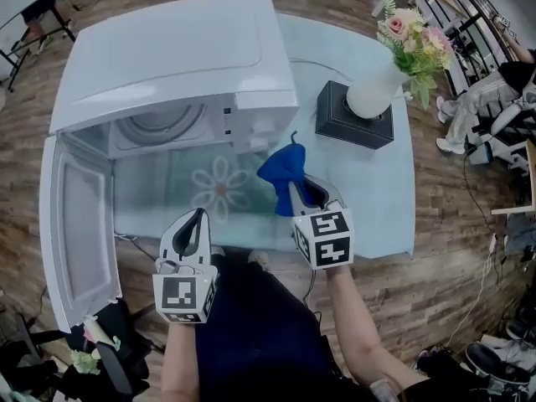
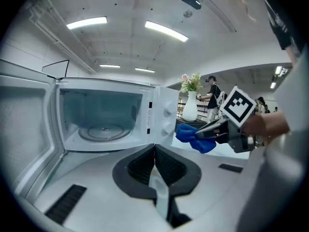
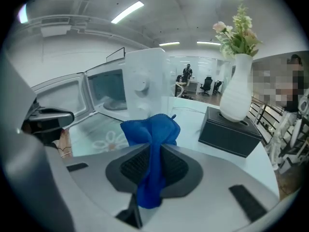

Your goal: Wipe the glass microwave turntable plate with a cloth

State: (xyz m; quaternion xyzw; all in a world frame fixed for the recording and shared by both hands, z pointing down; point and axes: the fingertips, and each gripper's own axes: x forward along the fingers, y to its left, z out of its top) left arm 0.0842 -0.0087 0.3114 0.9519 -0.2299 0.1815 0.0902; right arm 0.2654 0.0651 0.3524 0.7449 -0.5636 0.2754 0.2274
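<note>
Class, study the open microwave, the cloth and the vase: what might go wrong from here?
The blue cloth, pinched in the right hand-held gripper, might slip out while wiping. Pressing one edge of the glass plate inside the microwave might tip it. The vase stands on a box near the cloth; a swing might topple it.

A white microwave (image 1: 176, 57) is sitting at the back of the pale blue counter (image 1: 368, 199), its door (image 1: 79, 216) standing wide open to the left and reaching out past the counter's edge. A faint flower pattern (image 1: 219, 187) is showing on the counter just in front of the oven. To the right, a black box (image 1: 352, 117) is carrying a white vase (image 1: 374, 90), which is holding pink and cream flowers (image 1: 414, 36). Wooden floor (image 1: 452, 283) is spreading all round the counter, and a person (image 1: 490, 90) in pale trousers is showing at the far right edge.
</note>
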